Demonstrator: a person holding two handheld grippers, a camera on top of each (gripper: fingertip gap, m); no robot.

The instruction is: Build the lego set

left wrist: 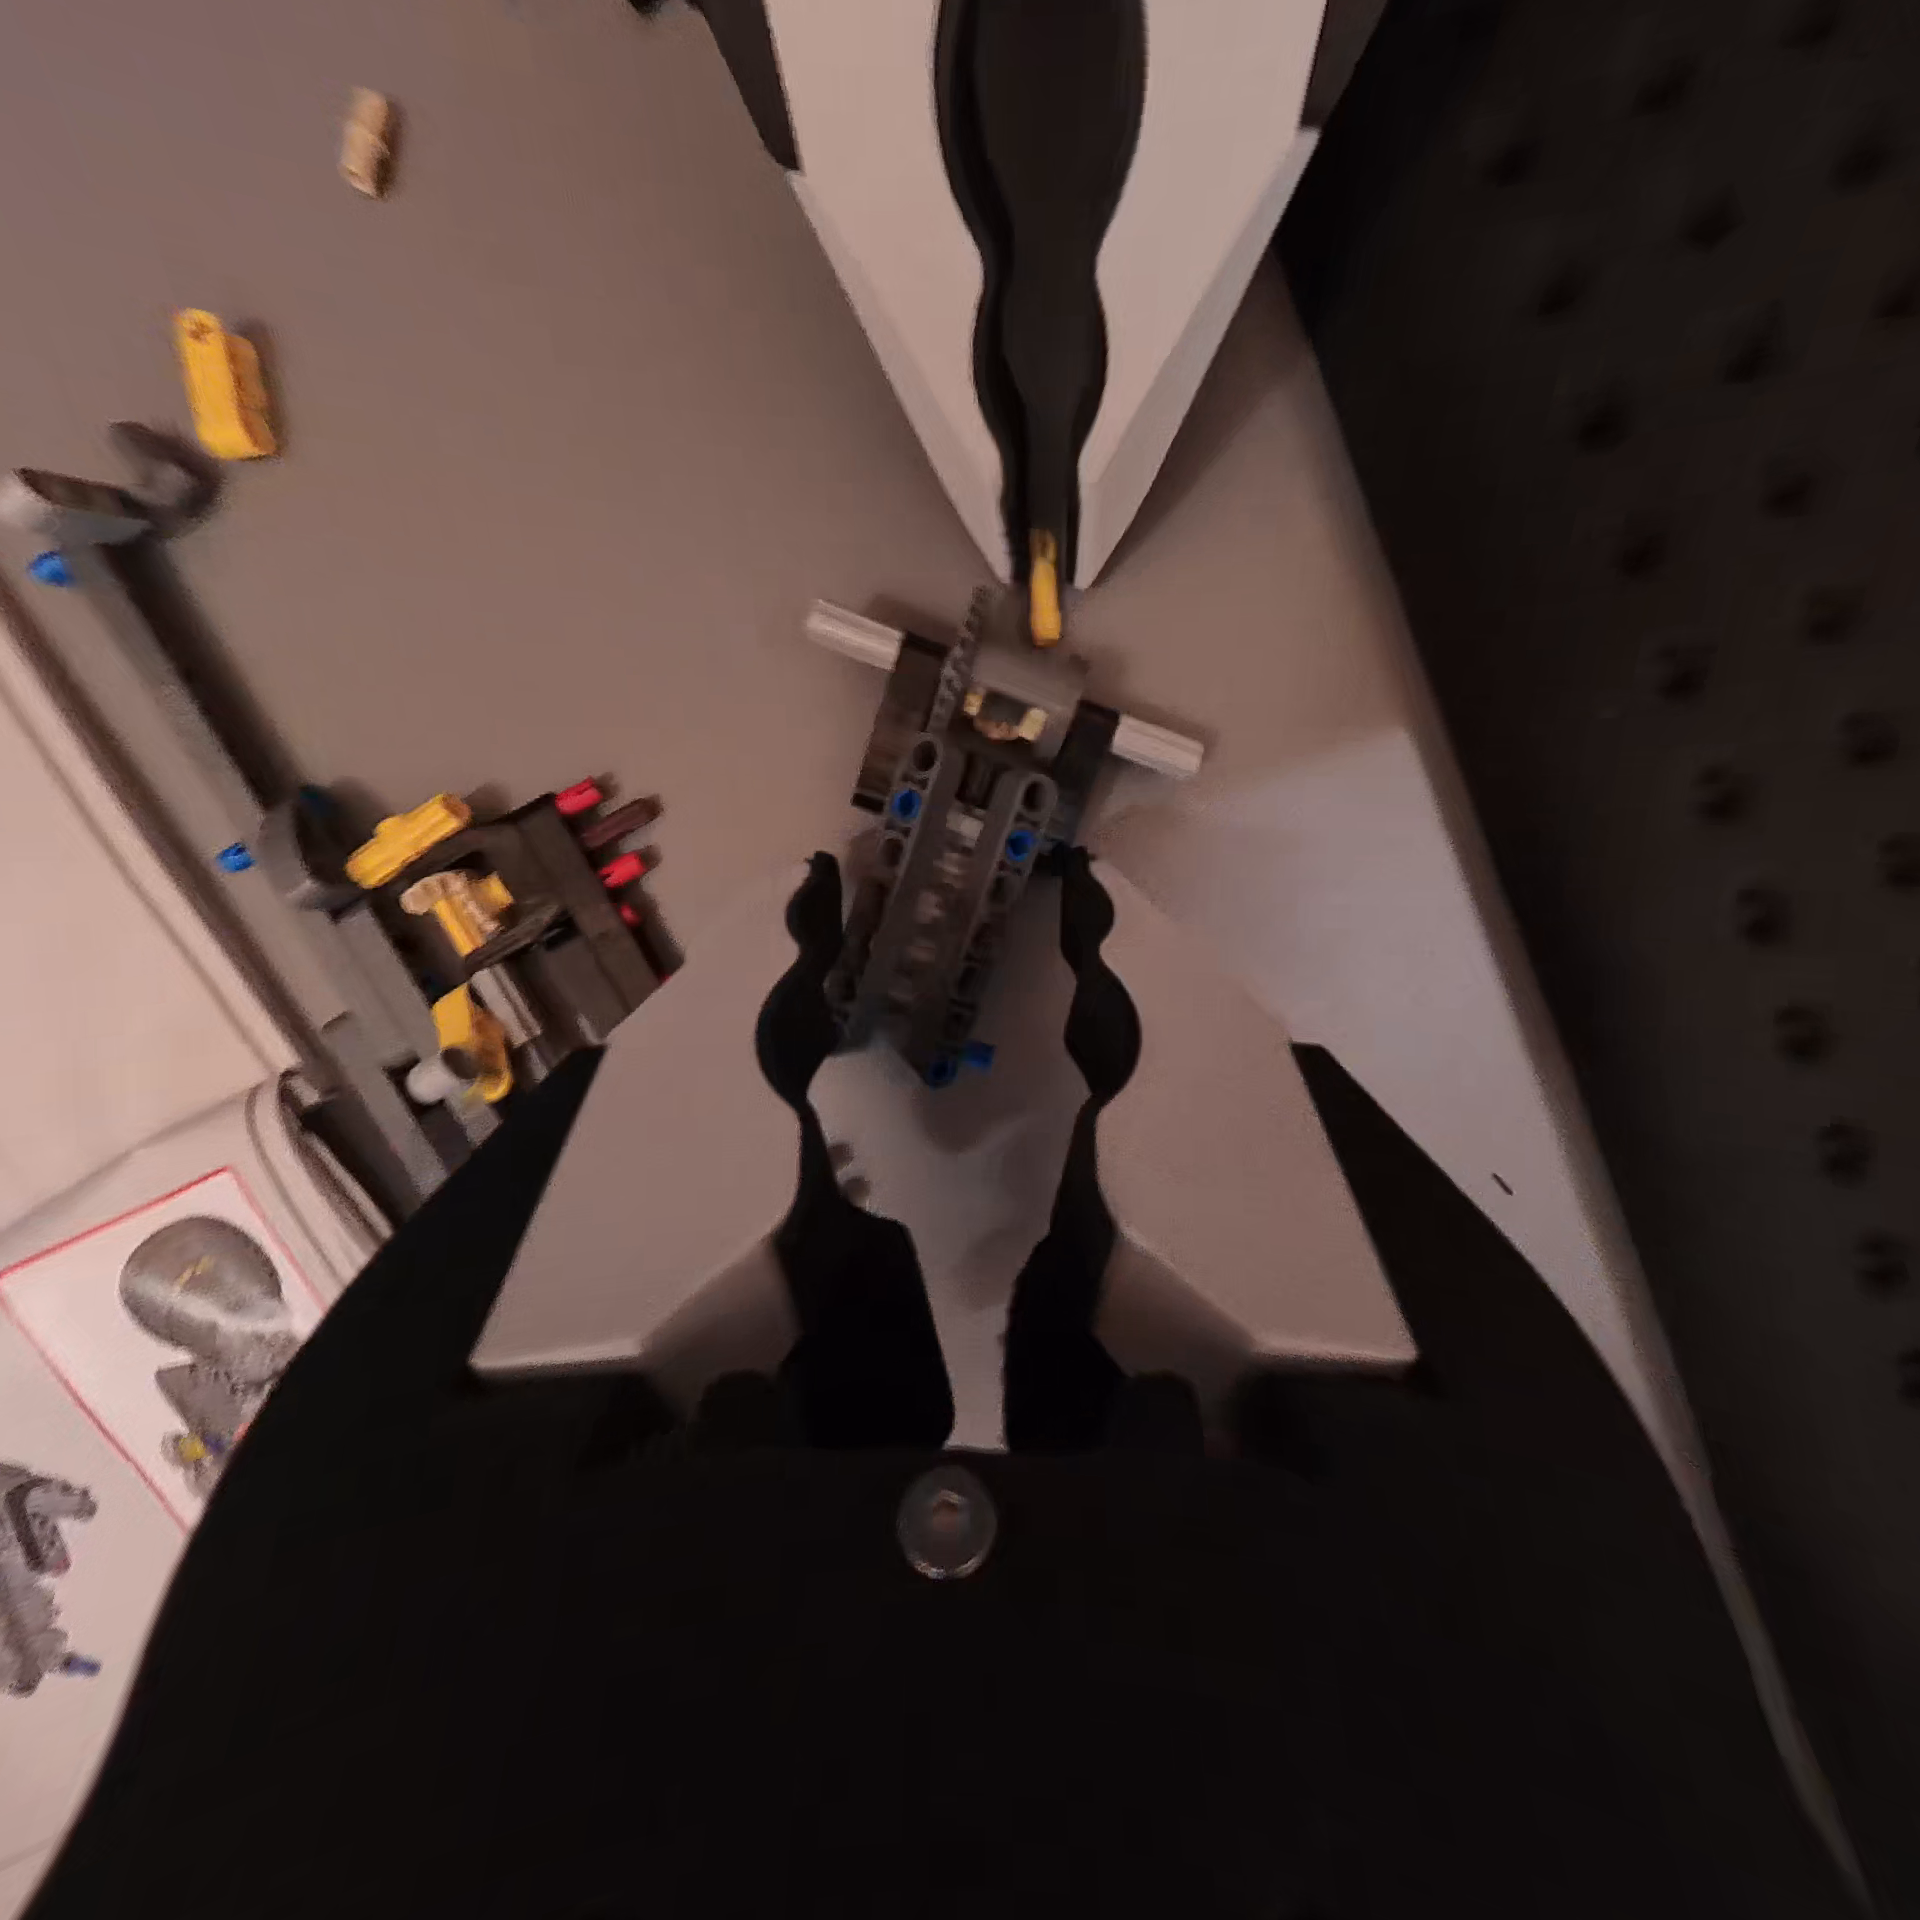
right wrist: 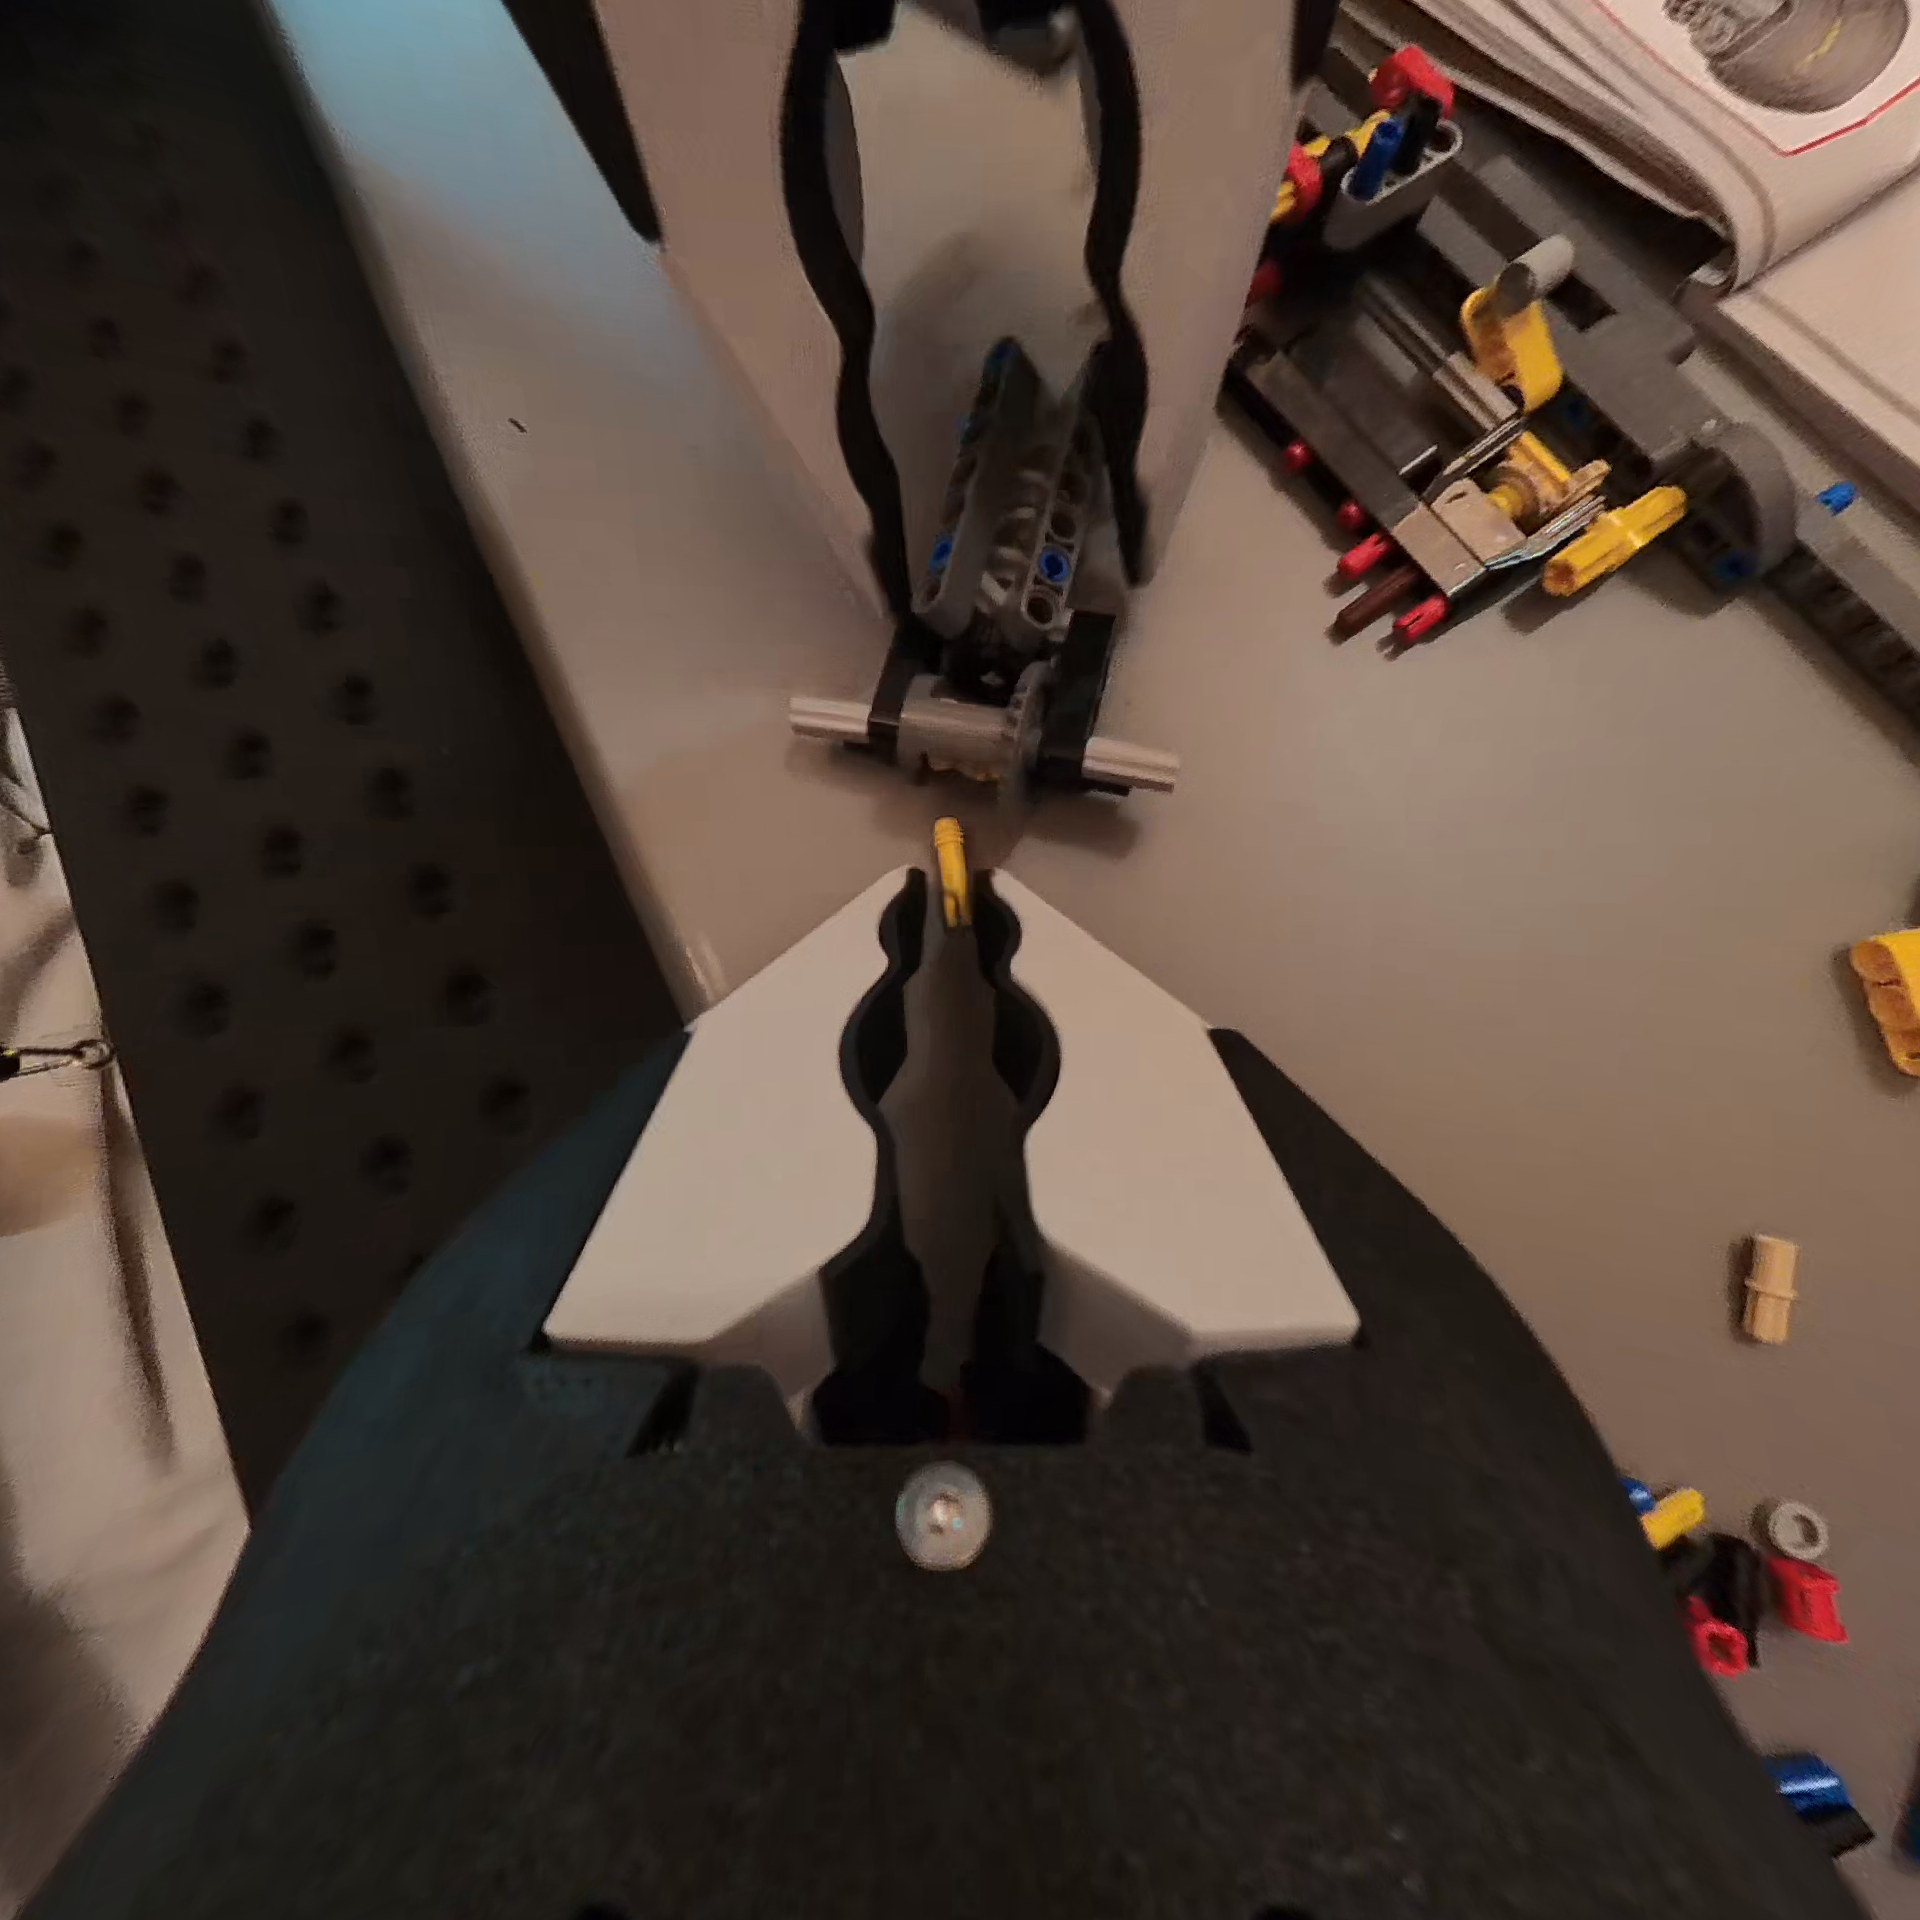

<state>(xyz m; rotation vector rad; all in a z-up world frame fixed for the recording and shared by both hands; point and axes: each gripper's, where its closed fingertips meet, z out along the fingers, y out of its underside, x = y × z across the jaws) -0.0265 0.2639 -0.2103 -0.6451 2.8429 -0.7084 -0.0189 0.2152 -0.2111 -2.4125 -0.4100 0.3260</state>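
Grey lego sub-assembly [left wrist: 961, 831] lies on the table [left wrist: 520, 520], left hand-held gripper [left wrist: 951, 883] clamped around its narrow end. Right hand-held gripper [right wrist: 951, 899] pinches a small yellow pin [right wrist: 951, 868], tip just short of the sub-assembly's cross axle [right wrist: 982, 743]. Bigger partly built model [right wrist: 1507, 457] sits nearby beside the instruction booklet [right wrist: 1714, 125]

Black bodies [right wrist: 935, 1714], pale grey wedge fingers [right wrist: 1143, 1174], wavy black pads [right wrist: 873, 1039], 1 silver screw [right wrist: 943, 1514].

My table [right wrist: 1455, 883] is plain grey. On it lie a grey assembly [right wrist: 987, 623], a bigger build [right wrist: 1507, 447], a booklet [right wrist: 1714, 125], and loose yellow [right wrist: 1896, 997], tan [right wrist: 1768, 1288] and red [right wrist: 1803, 1595] pieces.
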